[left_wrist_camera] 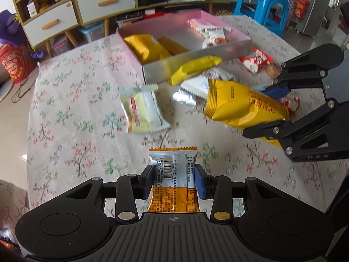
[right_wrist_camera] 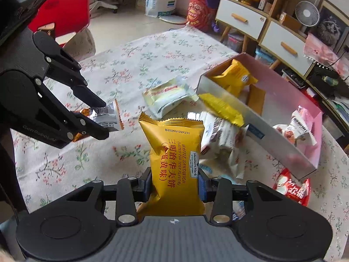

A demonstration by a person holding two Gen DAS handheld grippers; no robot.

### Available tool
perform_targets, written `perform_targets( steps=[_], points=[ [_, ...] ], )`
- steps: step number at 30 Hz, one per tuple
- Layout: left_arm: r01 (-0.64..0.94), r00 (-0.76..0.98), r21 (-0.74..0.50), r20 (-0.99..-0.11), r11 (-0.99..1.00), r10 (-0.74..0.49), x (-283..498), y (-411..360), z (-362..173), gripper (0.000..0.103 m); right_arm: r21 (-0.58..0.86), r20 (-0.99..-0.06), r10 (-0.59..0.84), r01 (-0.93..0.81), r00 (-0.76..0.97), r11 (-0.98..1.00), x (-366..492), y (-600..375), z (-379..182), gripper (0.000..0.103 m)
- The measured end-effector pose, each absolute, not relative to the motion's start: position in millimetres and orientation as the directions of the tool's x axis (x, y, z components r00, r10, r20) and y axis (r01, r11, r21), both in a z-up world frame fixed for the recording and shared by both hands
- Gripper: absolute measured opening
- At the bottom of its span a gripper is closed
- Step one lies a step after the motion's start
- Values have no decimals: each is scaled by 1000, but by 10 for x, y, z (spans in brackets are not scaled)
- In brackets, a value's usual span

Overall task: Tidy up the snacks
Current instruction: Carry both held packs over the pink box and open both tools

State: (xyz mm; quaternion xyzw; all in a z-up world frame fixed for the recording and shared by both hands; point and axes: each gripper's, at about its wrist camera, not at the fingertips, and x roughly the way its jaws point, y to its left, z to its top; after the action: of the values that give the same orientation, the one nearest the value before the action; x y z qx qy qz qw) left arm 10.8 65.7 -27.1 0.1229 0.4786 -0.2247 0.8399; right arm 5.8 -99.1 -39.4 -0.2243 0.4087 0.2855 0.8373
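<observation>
A: Near end first. Left claw (left_wrist_camera: 174, 175) is clamped narrow on an orange-and-silver packet (left_wrist_camera: 173, 174), barcode side up, held clear above the surface (left_wrist_camera: 65, 113).

B: Right claw (right_wrist_camera: 174, 185)?

A: Also pinched in, holding a yellow waffle packet (right_wrist_camera: 176, 161) upright by its lower half, off the surface too.

B: So two in hand. What's loose?

A: Mid-distance, a pale green-and-white packet (left_wrist_camera: 141, 109) lies alone on the flowered cloth. Beside the box's front wall there's a heap: a yellow packet (left_wrist_camera: 194, 66) leaning against the wall, white packets (left_wrist_camera: 196, 85) under it, a red packet (left_wrist_camera: 256, 60) further right.

B: And the box?

A: Silver box (left_wrist_camera: 196, 62) with pink inside, far side of the surface. Yellow packets (left_wrist_camera: 144, 45) in its left part, white-and-red packets (left_wrist_camera: 212, 33) in the right part. Looks sorted by kind.

B: Progress?

A: I'd say roughly midway. Some boxed, two held, at least five or so left outside.
</observation>
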Motion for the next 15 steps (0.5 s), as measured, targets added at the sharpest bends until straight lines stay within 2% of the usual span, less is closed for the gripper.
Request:
perform_targets(
  steps=[15],
  points=[
    [470, 520, 32, -817, 882, -248, 371, 298, 10, 37, -142, -748, 275, -550, 605, 823, 354, -1270, -53, 28]
  ],
)
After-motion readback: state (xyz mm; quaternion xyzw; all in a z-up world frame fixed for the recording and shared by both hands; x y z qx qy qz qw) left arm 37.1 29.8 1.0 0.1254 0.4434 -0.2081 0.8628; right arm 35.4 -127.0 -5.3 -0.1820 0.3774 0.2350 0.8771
